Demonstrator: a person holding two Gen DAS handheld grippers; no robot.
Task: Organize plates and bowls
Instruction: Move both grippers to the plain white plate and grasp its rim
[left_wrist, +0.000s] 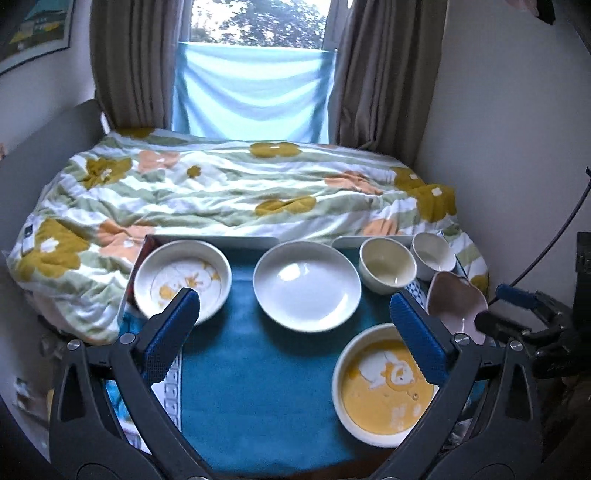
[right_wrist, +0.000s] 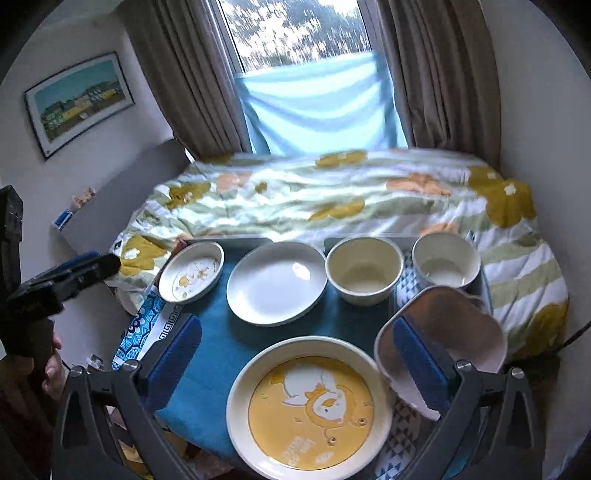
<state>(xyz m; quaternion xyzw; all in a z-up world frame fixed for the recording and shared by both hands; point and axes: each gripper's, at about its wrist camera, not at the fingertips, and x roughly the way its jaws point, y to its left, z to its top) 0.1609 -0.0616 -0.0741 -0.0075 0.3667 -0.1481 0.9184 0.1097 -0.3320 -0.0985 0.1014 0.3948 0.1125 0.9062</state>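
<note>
On the teal cloth (left_wrist: 240, 369) stand several dishes. At the front is a yellow cartoon plate (left_wrist: 384, 398) (right_wrist: 310, 406). Behind it, in a row, are a small cartoon plate (left_wrist: 181, 277) (right_wrist: 192, 271), a plain white plate (left_wrist: 306, 286) (right_wrist: 275, 282), a cream bowl (left_wrist: 386, 267) (right_wrist: 364, 269) and a white bowl (left_wrist: 432, 254) (right_wrist: 445, 264). A pink heart-shaped dish (left_wrist: 454, 299) (right_wrist: 454, 325) lies at the right. My left gripper (left_wrist: 293, 306) hovers open above the table, empty. My right gripper (right_wrist: 295, 326) is open too, above the yellow plate, holding nothing.
A bed with a flowered quilt (left_wrist: 221, 192) runs right behind the table, with brown curtains (left_wrist: 129, 62) and a window beyond. Walls close in on both sides. A framed picture (right_wrist: 77, 99) hangs at the left. A hand (right_wrist: 51, 365) grips the left tool's handle.
</note>
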